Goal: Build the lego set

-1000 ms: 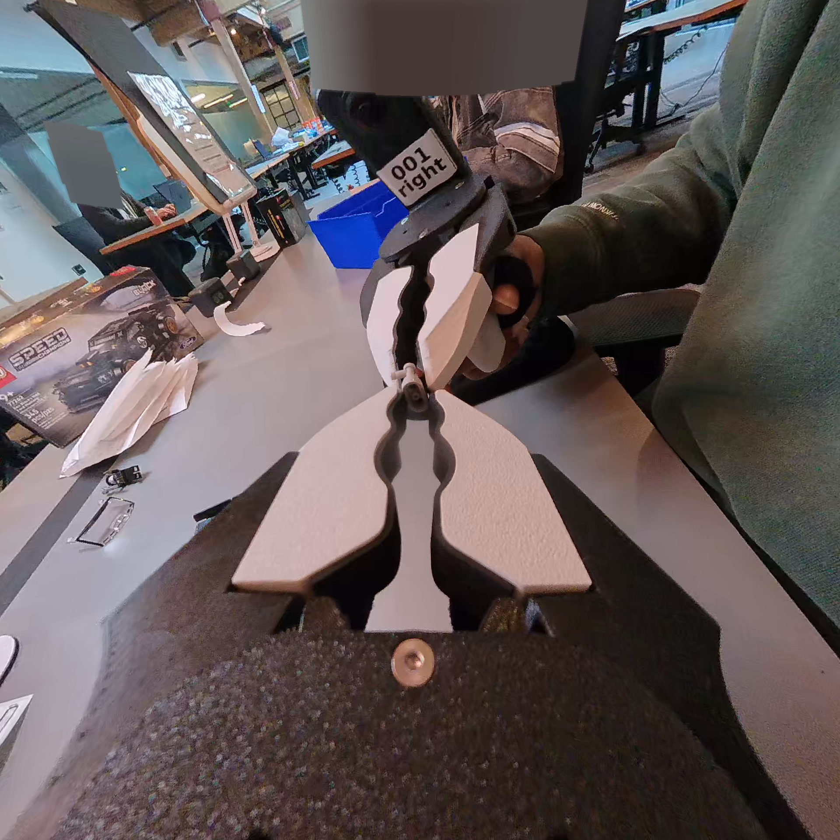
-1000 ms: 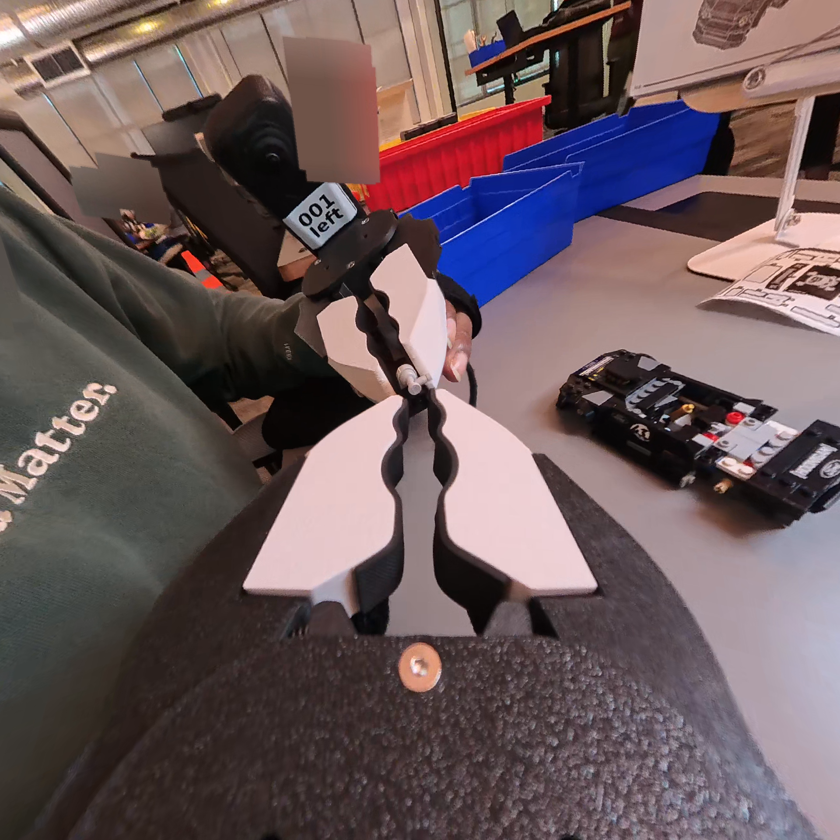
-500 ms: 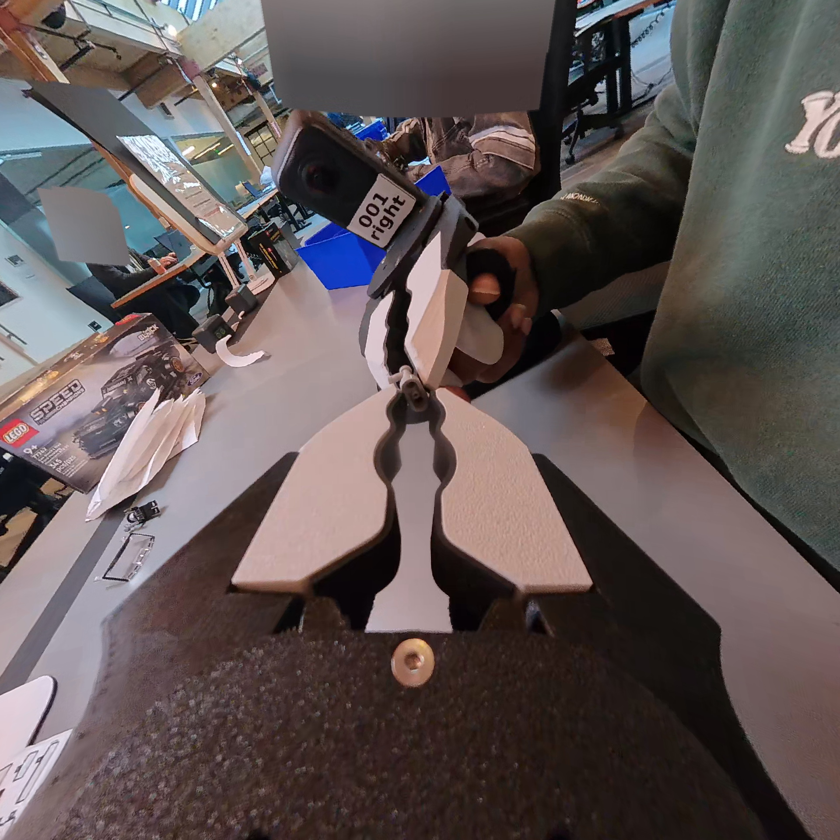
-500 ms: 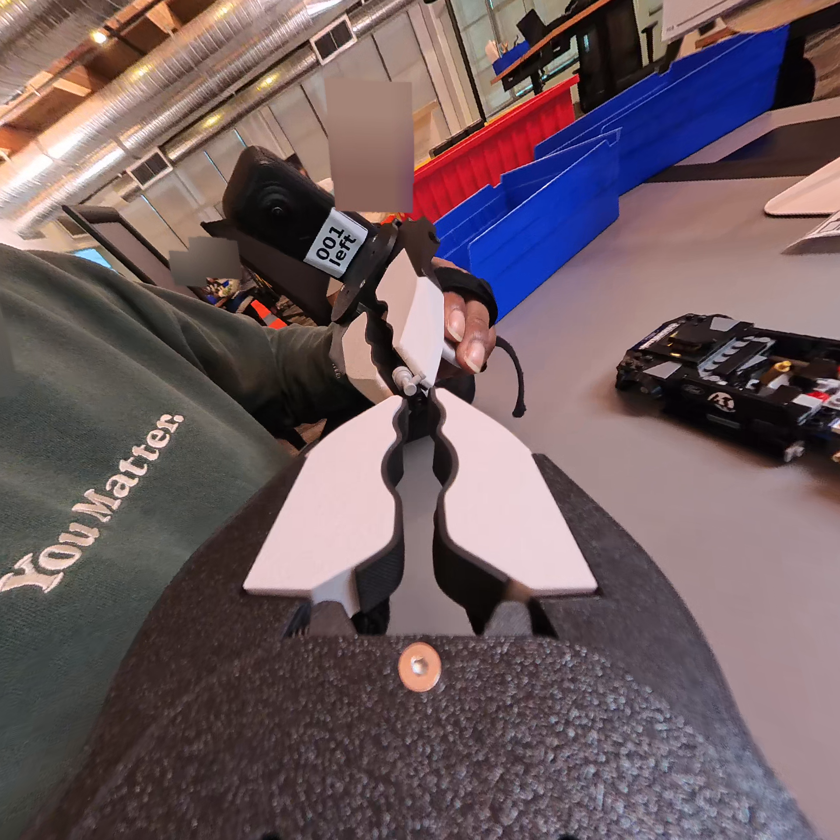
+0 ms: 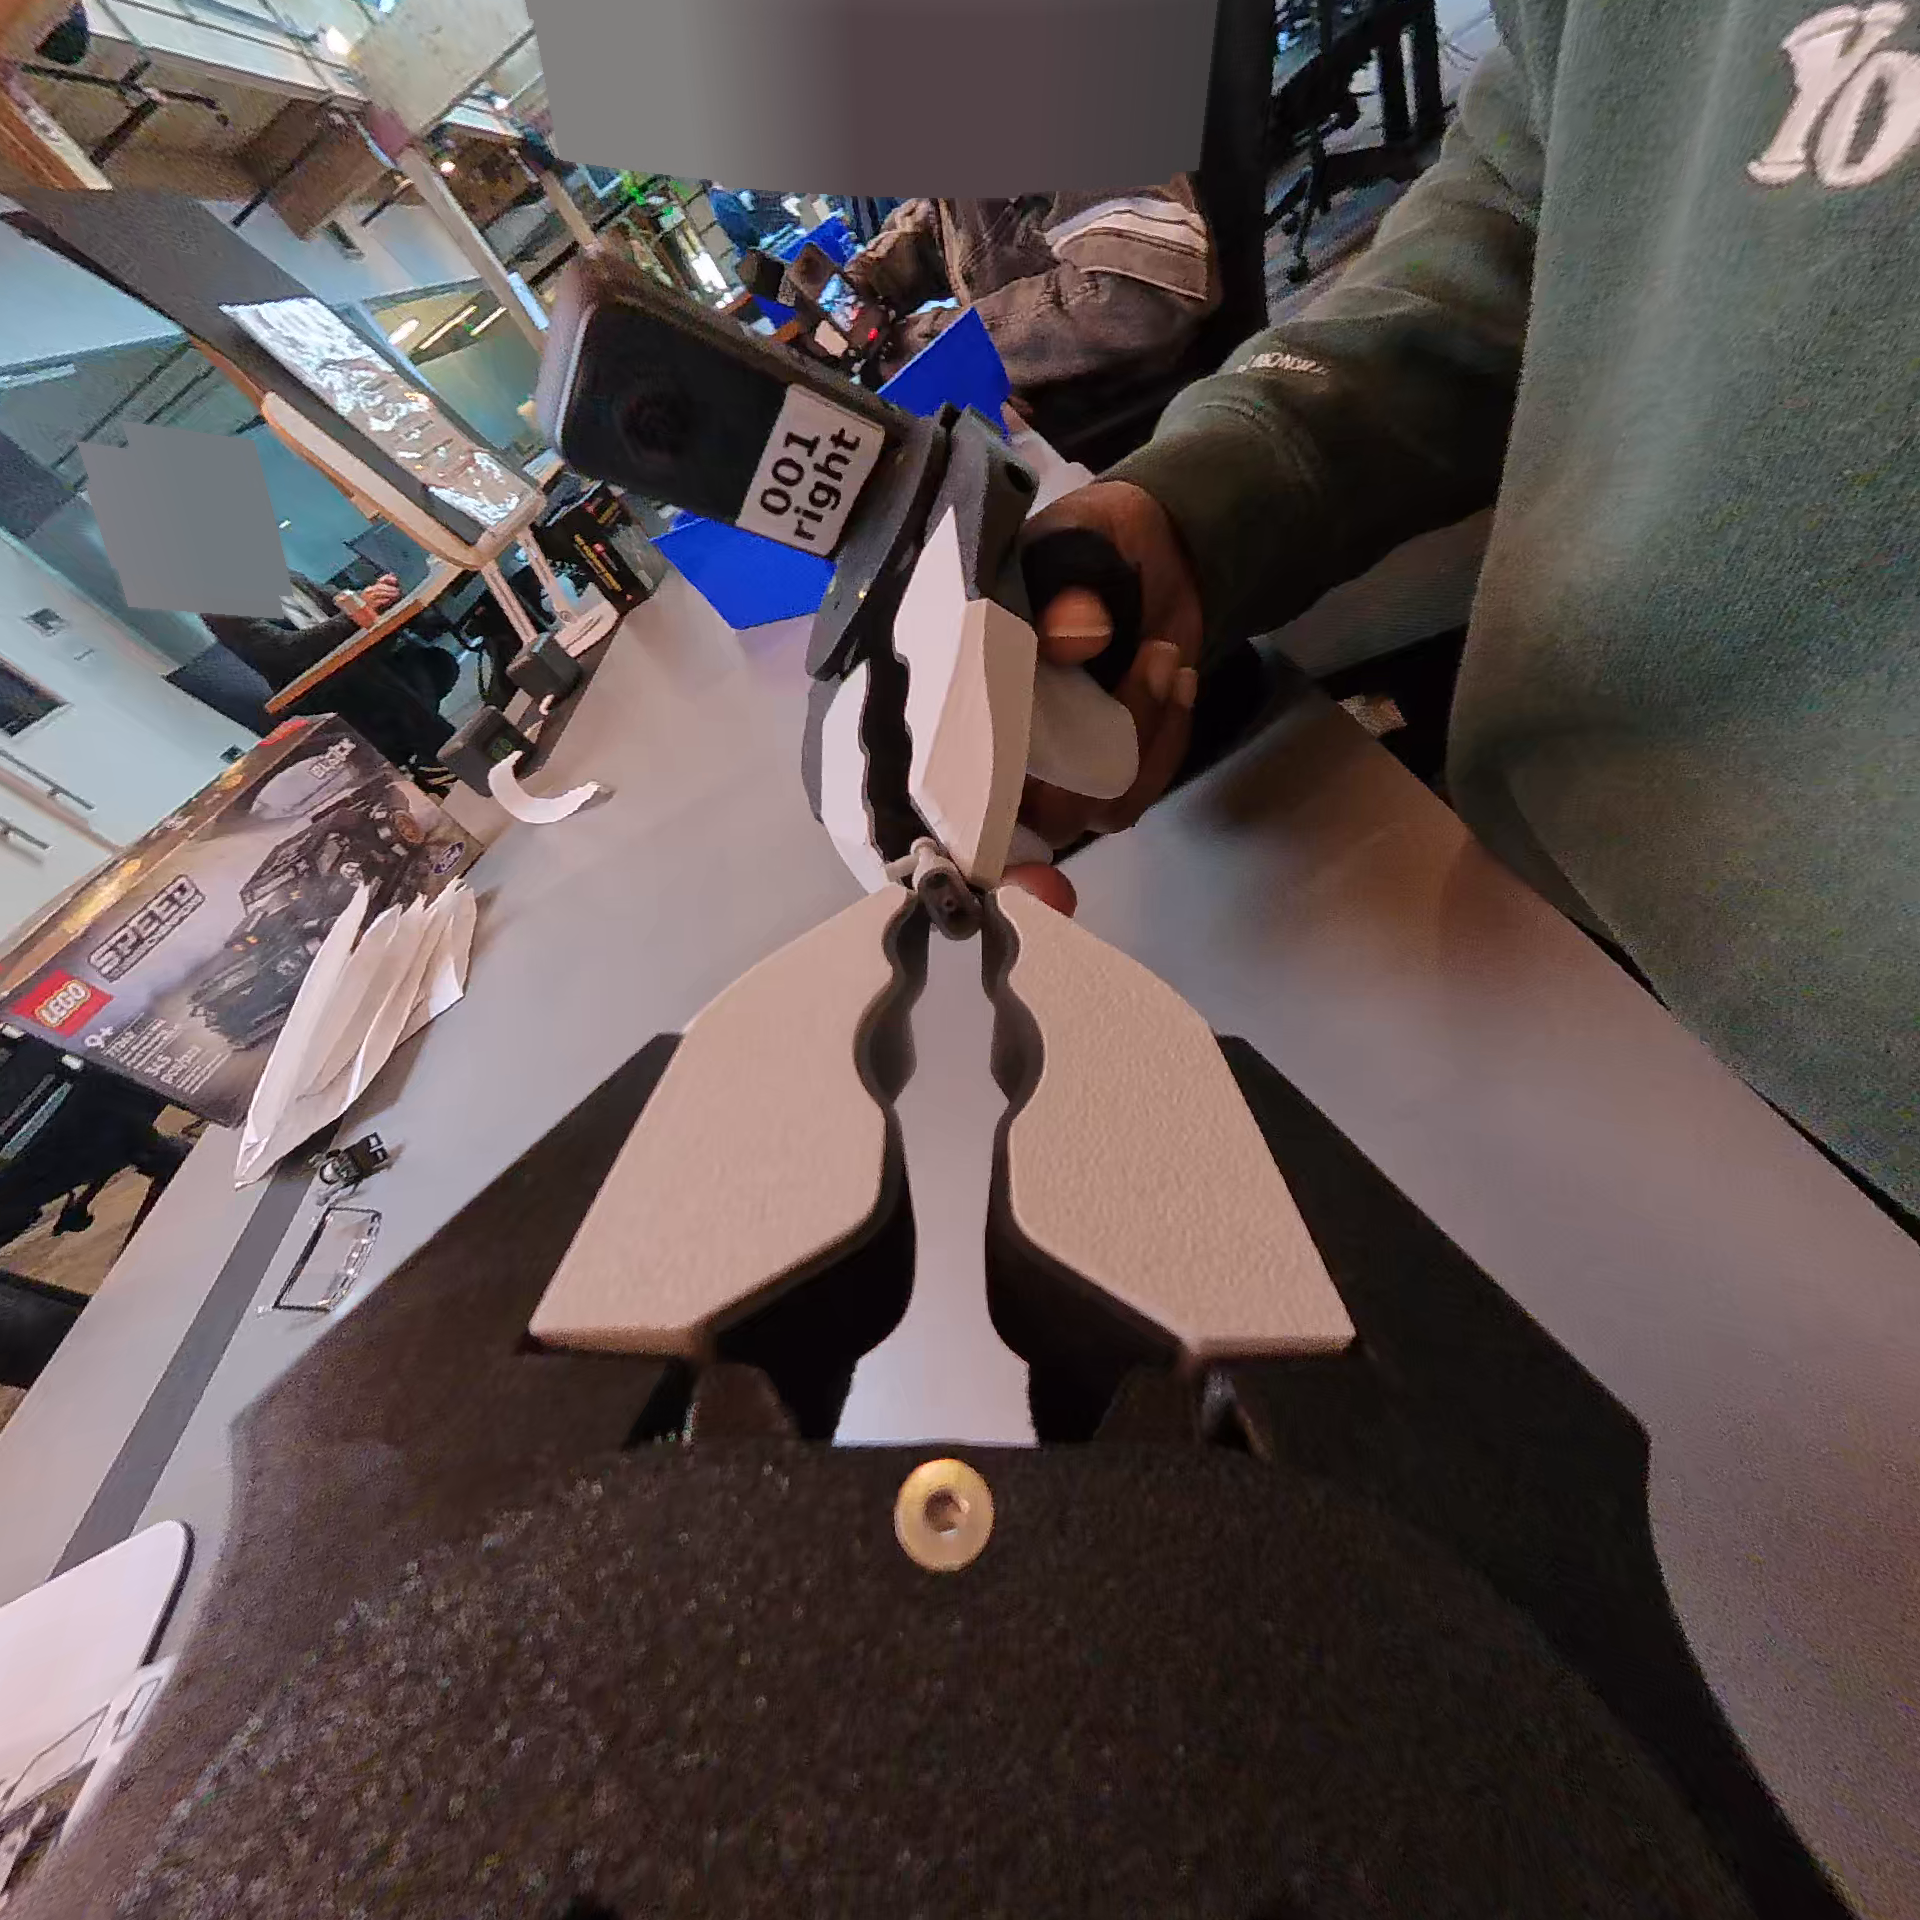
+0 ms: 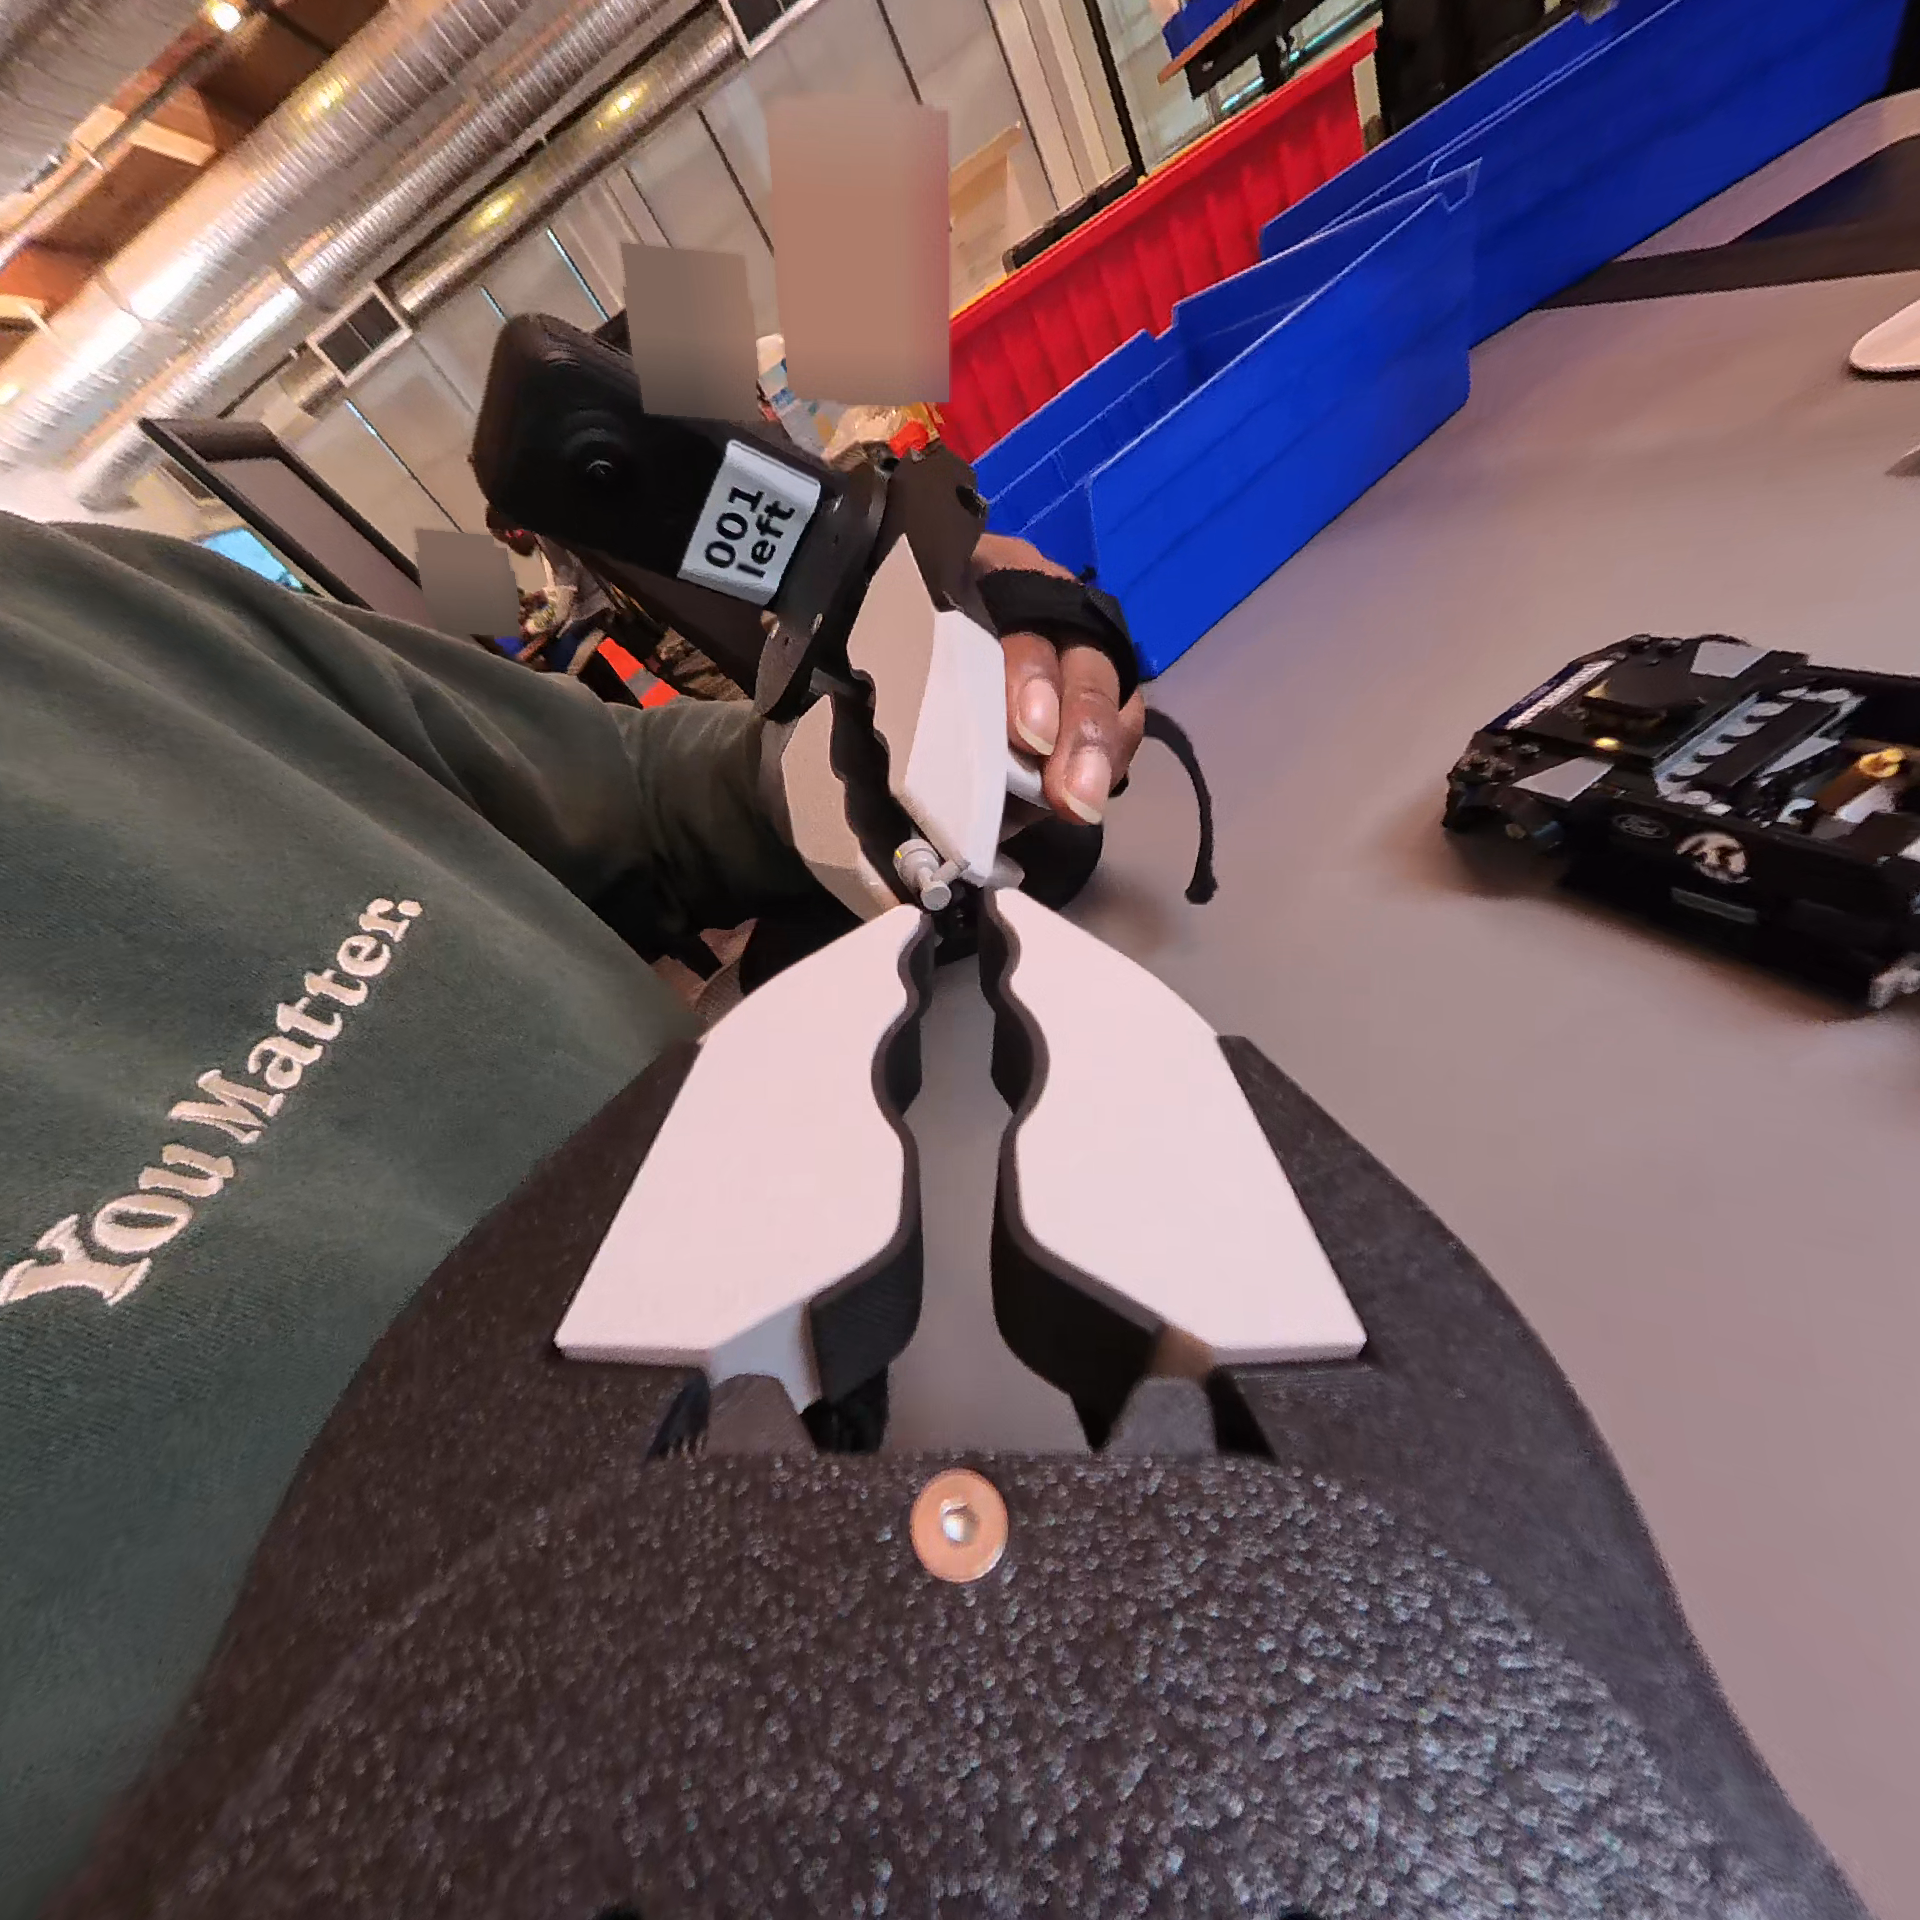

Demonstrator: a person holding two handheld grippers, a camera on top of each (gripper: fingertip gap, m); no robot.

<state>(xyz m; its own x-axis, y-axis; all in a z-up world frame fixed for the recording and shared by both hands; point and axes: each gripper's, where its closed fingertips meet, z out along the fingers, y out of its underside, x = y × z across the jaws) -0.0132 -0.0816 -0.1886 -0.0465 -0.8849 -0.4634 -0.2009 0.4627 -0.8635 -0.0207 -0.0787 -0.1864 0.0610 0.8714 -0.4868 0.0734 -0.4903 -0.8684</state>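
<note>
Both grippers meet tip to tip in mid-air above the near edge of the grey table (image 6: 1455, 1039), close to the person's green sweatshirt (image 6: 260, 935). The left gripper (image 5: 948, 920) is pinched shut on a small dark grey piece (image 5: 951, 902), and the right gripper (image 6: 951, 914) looks clamped on the same little assembly from the other side, with a light grey pin (image 6: 920, 868) sticking out sideways.

My take on doing this well: keep one gripper dead steady as the anchor and push with the other straight along the pin's axis, no twisting, or the part pops out of the tips. Tiny parts like this want a light, square squeeze.

Hard to tell: whether the pin is seated or just touching, since the fingertips cover the joint. I also can't say which gripper carries which part. The half-built black car (image 6: 1704, 779) sits well apart toward the table's far right side, cut off by the frame edge.
</note>
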